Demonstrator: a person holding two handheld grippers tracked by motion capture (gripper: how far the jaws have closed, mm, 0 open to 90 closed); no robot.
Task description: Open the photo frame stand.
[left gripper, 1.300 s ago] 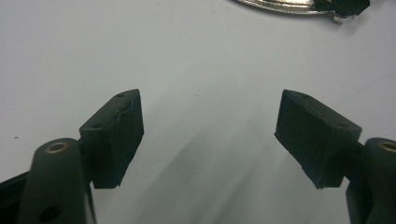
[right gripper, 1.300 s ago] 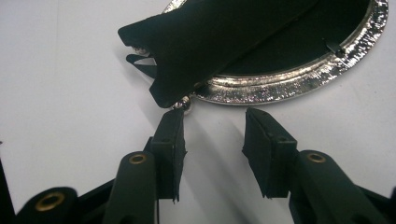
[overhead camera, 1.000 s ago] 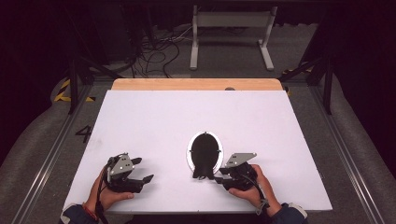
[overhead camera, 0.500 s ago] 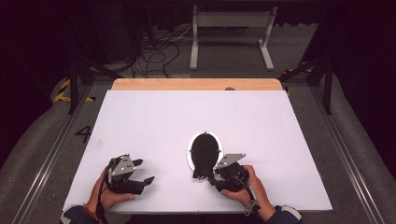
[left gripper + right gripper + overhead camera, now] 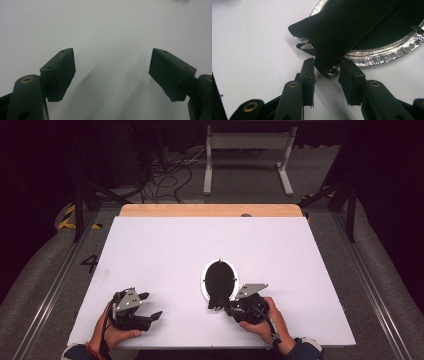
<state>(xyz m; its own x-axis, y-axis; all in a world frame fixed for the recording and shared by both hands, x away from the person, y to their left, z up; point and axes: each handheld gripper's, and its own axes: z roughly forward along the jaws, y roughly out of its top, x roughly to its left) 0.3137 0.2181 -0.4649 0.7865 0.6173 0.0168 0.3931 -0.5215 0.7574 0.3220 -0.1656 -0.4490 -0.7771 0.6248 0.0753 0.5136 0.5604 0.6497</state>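
Right gripper (image 5: 327, 75) jaws just closing around black stand (image 5: 342, 32) foot of framed mirror (image 5: 219, 280), not clamped | left gripper (image 5: 111, 72) jaws open, empty | risk: thin edge slips, mirror skids across bench (image 5: 150, 250)

An oval silver-rimmed frame (image 5: 219, 280) lies face-down, its black stand (image 5: 342, 27) tilted up.

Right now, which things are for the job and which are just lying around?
For the job: silver oval frame; its black back stand; right tongs, just closing around the stand's tip.
Just there: left tongs, open over bare table; wooden board; floor cables; metal rack.
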